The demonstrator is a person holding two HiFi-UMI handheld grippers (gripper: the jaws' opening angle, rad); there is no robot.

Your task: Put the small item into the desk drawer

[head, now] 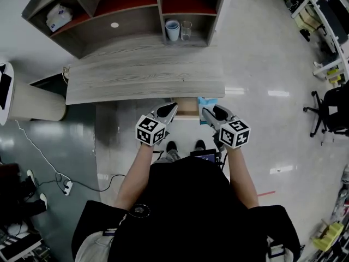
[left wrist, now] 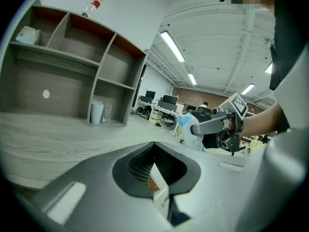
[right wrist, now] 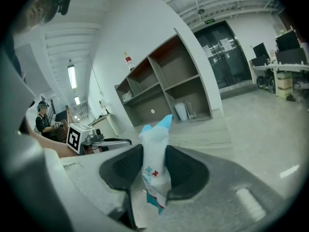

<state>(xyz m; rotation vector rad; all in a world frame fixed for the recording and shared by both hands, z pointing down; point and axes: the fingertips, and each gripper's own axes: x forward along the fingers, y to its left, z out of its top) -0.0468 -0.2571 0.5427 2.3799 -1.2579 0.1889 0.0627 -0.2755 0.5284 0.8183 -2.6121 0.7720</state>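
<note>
The small item is a white and blue packet point(right wrist: 155, 129) with a red cross on it. My right gripper point(right wrist: 154, 149) is shut on it, and the packet stands upright between the pads. In the head view the packet point(head: 208, 101) hangs at the desk's point(head: 142, 75) front edge, just right of a tan drawer point(head: 187, 108) that pokes out under the top. My left gripper point(head: 170, 110) is beside the drawer's left side, its fingers drawn to a point with nothing held. The left gripper view shows the right gripper point(left wrist: 203, 128) holding the packet point(left wrist: 189, 129).
A shelf unit point(head: 125, 10) stands at the back of the desk, with a white cup point(head: 172, 30), a glass point(head: 186, 30) and a tissue pack point(head: 58, 16). An office chair point(head: 327, 111) is on the right. A cable and power strip point(head: 67, 187) lie on the floor at left.
</note>
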